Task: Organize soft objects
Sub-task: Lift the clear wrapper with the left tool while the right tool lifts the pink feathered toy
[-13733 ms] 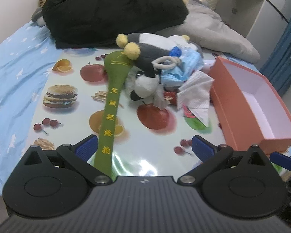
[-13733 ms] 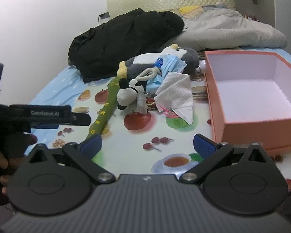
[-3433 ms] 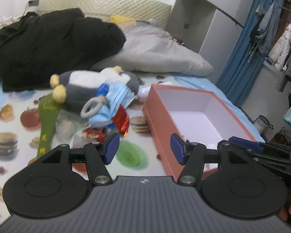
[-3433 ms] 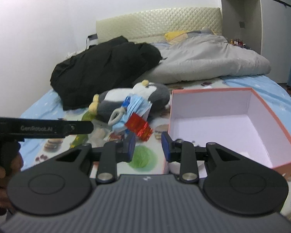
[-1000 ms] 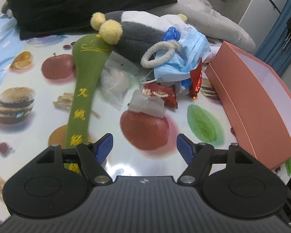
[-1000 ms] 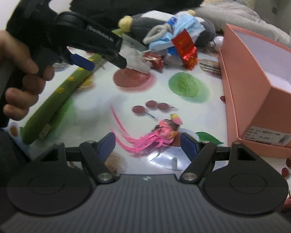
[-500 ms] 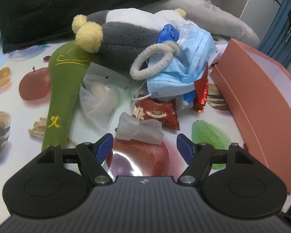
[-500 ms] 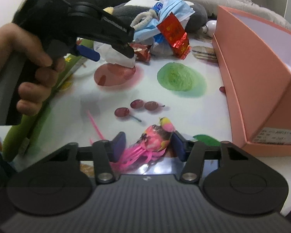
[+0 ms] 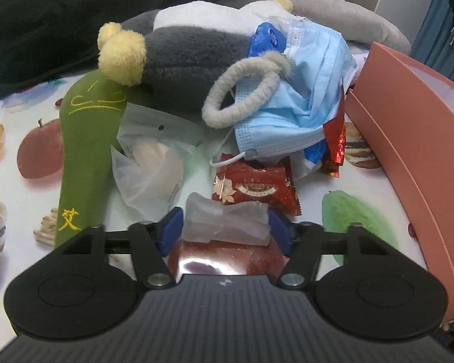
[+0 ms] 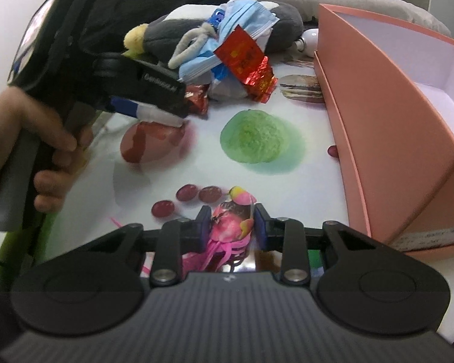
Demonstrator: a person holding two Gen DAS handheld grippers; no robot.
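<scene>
Now I see the pink box [image 10: 387,115] unmoved at the right of the fruit-print sheet [image 10: 287,178]. Since half a second ago my left gripper [image 9: 225,231] has come up to the pile, its jaws closing around the translucent packet [image 9: 227,222]. My right gripper [image 10: 230,230] has closed, clamped on the pink tasselled toy [image 10: 230,227].
</scene>
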